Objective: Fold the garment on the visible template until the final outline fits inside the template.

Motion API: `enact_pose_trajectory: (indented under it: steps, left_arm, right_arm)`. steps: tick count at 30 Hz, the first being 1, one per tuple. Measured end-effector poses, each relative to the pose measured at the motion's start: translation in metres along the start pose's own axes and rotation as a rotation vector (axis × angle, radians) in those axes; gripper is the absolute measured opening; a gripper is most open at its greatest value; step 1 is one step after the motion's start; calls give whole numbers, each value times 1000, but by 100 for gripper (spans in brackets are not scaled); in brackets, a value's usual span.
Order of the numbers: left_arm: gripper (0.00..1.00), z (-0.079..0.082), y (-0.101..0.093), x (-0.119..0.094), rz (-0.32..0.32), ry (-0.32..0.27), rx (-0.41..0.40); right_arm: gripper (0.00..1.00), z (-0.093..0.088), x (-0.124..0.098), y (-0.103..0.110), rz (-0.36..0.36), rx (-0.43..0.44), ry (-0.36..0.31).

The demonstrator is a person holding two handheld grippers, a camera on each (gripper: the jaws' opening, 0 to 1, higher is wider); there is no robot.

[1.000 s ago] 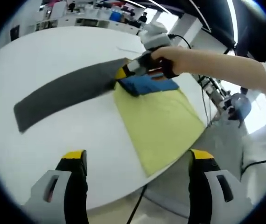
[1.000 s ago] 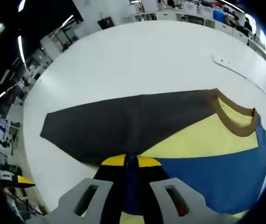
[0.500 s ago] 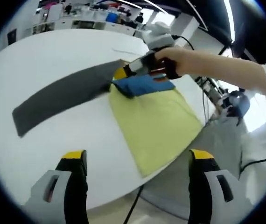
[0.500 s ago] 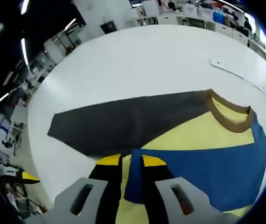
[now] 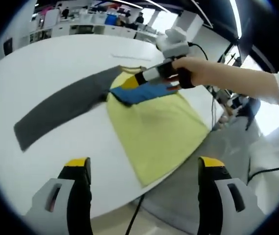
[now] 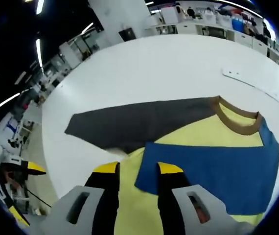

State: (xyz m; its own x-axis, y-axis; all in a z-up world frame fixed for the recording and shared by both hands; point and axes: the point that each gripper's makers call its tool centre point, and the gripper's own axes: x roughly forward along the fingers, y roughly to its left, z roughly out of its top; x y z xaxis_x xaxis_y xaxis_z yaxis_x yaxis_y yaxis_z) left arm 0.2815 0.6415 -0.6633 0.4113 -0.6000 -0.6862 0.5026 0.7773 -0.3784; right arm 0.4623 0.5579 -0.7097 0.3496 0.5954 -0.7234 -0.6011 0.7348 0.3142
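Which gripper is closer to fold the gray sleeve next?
Right. The right gripper sits right over the shirt, by the gray sleeve. The left gripper hangs back near the table edge, jaws wide open.

Garment [image 6: 198, 134] flat on white table — yellow body (brown collar), grey sleeve outstretched, blue sleeve folded across.

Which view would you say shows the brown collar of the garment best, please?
The right gripper view: the brown collar curves in plain sight between the grey sleeve and the blue sleeve. In the left gripper view it is a thin far line, partly behind the right gripper.
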Motion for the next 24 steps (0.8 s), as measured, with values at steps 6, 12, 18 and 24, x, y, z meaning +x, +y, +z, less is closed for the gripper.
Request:
enact_pose_trajectory:
  steps: [6,12,18,24]
  left_arm:
    - [88,7,-4,-5,10,-16,9]
    - [88,11,-8,-10,24,-26,11]
    - [89,17,-15,-13,32,-33,23]
    - [91,23,-24,-13,44,-42,34]
  right_arm:
    - [36,-4,-20,1,31,-15,-42]
    - [44,-11,-45,3,37,-51,-63]
    - [49,-15,-75,1,45,-47,-107]
    - [59,-25,-106,1,61,-76,-134]
